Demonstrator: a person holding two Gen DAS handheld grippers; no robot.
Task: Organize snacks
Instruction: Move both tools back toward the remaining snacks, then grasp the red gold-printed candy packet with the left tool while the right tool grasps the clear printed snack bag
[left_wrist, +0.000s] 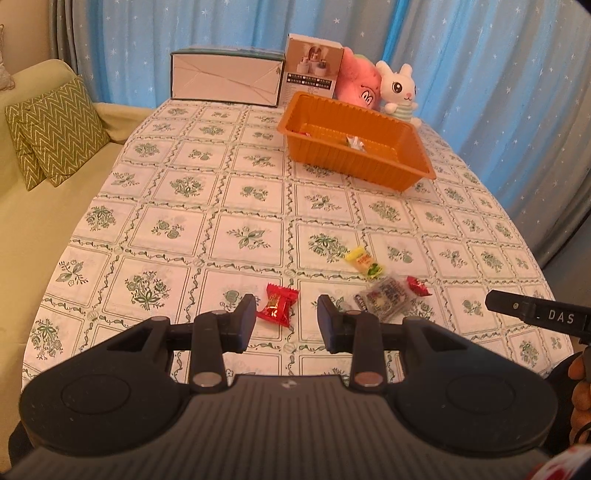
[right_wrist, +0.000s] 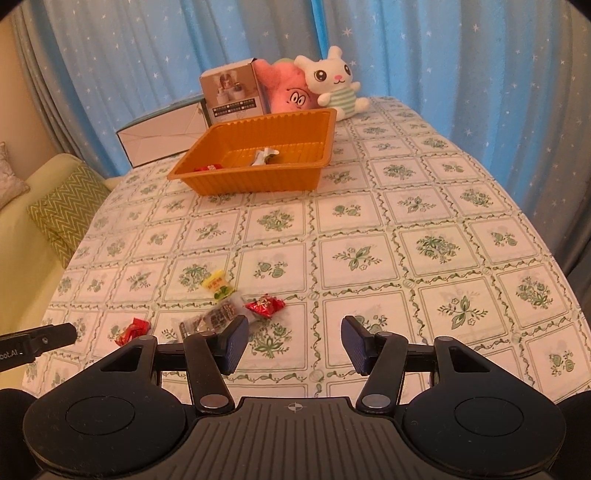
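Both claws hover low over the near edge of the surface (right_wrist: 424, 206), and both are spread wide with nothing between the fingers. The left claw (left_wrist: 286, 321) is lined up on the red candy (left_wrist: 277, 304), which lies flat just ahead of its gap, an easy first pick by the look of it. To that candy's right sits a small cluster: a yellow packet (left_wrist: 365, 263), a clear printed packet (left_wrist: 382, 297) and a second red candy (left_wrist: 417, 286), touching or nearly so. The right claw (right_wrist: 293, 343) hangs just right of that cluster, probably waiting its turn. Toward the far edge stands the orange tray (right_wrist: 258, 181), already holding a red wrapper (right_wrist: 208, 168) and a pale wrapper (right_wrist: 264, 155), so that looks like the drop-off. Four snacks remain loose; the carry to the tray crosses most of the surface.
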